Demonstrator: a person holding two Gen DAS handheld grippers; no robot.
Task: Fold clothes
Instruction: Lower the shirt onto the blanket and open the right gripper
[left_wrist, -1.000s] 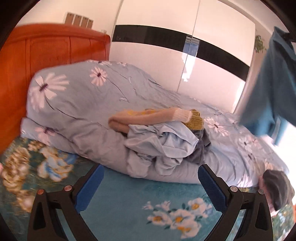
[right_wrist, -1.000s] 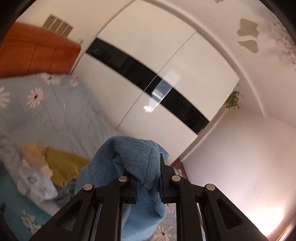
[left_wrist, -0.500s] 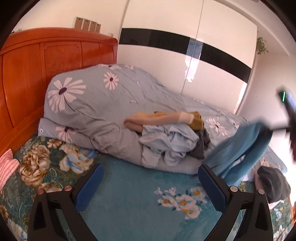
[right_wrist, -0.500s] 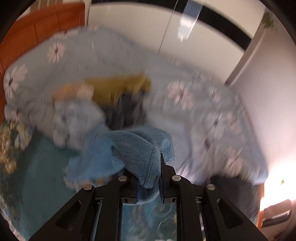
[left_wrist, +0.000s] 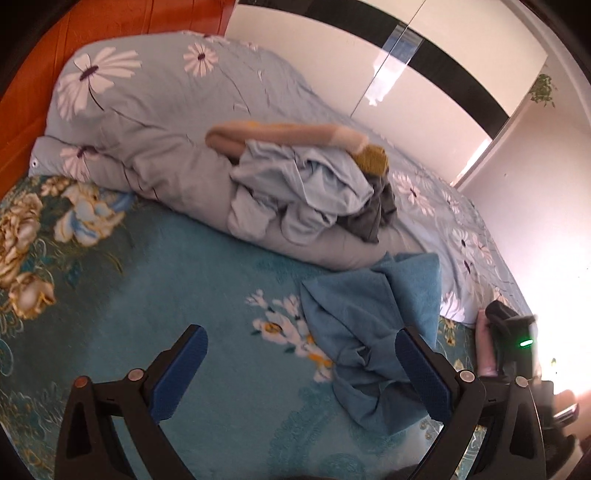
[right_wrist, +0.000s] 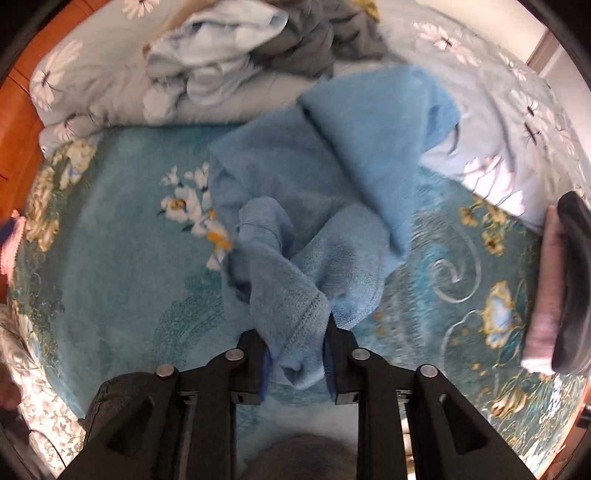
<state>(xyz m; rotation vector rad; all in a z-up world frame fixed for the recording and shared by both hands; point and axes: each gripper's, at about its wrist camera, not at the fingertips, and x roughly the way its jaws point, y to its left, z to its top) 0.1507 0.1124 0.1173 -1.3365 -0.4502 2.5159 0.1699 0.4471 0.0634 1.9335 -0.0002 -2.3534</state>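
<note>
A blue fleece garment (right_wrist: 332, 173) lies crumpled on the teal floral blanket (right_wrist: 122, 266); its far part rests against the rolled duvet. My right gripper (right_wrist: 295, 354) is shut on a hem of this garment, close above the blanket. In the left wrist view the same garment (left_wrist: 369, 325) lies at the right, partly behind my right fingertip. My left gripper (left_wrist: 299, 365) is open and empty above the blanket, left of the garment. A pile of unfolded clothes (left_wrist: 306, 188) sits on the duvet: light blue, grey, mustard and peach pieces.
A rolled grey-blue daisy duvet (left_wrist: 155, 122) runs across the bed behind the blanket. An orange wooden headboard (left_wrist: 22, 107) is at the left. Folded dark and pink items (right_wrist: 557, 295) lie at the right edge. A white wardrobe (left_wrist: 388, 62) stands behind.
My right gripper swung down from high in the air and laid the blue garment onto the teal blanket, still shut on its hem. My left gripper tilted down toward the blanket and stays open.
</note>
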